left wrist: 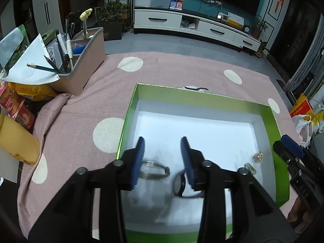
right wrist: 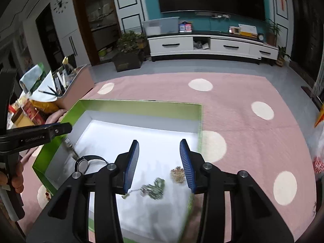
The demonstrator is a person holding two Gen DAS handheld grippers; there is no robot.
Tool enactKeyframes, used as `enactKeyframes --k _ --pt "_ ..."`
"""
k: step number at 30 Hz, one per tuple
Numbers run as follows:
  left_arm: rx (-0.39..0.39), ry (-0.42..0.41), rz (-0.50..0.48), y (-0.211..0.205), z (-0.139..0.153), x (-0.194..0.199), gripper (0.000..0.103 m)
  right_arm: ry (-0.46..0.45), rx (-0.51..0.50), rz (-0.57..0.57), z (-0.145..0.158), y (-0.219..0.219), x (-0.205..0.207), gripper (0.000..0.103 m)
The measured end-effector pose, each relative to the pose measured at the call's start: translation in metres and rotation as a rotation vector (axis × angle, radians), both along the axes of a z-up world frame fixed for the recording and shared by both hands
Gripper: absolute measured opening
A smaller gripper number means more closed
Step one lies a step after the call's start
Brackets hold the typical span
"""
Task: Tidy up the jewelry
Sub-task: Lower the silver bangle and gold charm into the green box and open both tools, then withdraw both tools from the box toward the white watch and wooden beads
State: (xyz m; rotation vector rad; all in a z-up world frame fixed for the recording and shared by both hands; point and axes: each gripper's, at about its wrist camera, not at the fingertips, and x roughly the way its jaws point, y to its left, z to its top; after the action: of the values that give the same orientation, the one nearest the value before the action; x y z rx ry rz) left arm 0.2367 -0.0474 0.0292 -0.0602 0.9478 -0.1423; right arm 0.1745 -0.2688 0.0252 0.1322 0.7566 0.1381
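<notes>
A green box (left wrist: 129, 119) with a white floor lies on the pink dotted cloth. My left gripper (left wrist: 162, 141) is open above its near left part, nothing between the pads. Under it lie a silver bangle (left wrist: 156, 171), blurred, and a dark watch (left wrist: 179, 184). A gold brooch (left wrist: 258, 156) and a green piece (left wrist: 250, 168) lie to the right. My right gripper (right wrist: 159, 143) hangs open over the box's right side (right wrist: 200, 121), above a green chain pendant (right wrist: 155, 188) and the gold brooch (right wrist: 178, 175). The watch (right wrist: 83, 165) and the left gripper (right wrist: 40, 133) show at the left.
A pink desk organizer (left wrist: 89, 60) with pencils and paper stands at the far left, with snack packs (left wrist: 16, 105) beside it. A small dark item (left wrist: 197, 89) lies just behind the box. Red beads (right wrist: 47, 195) lie on the cloth by the box's near left corner.
</notes>
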Motion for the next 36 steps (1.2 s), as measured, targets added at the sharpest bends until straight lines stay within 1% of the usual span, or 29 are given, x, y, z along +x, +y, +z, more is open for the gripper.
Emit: enactKeyframes --k 2,7,10,18,25,36 --pt "0.001 -0.014 -0.007 0.004 0.005 -0.007 0.039 -0.008 0.009 -0.012 0.004 -0.007 -0.008 0.042" --pt "-0.008 -0.049 -0.009 0.016 0.021 -0.032 0.045 -0.040 0.017 -0.018 0.017 -0.021 -0.040 0.042" --pt "-0.026 -0.060 -0.005 0.025 0.028 -0.050 0.049 -0.045 0.028 -0.022 0.021 -0.026 -0.061 0.042" --pt "-0.030 -0.071 0.034 0.056 0.033 -0.098 0.050 -0.045 0.038 -0.001 0.017 -0.024 -0.109 0.042" --pt "-0.046 -0.034 0.038 0.072 0.022 -0.136 0.050 -0.026 0.060 0.022 0.011 -0.014 -0.138 0.042" --pt "-0.105 0.056 0.069 0.087 -0.014 -0.179 0.050 0.009 0.063 0.064 0.000 0.001 -0.167 0.042"
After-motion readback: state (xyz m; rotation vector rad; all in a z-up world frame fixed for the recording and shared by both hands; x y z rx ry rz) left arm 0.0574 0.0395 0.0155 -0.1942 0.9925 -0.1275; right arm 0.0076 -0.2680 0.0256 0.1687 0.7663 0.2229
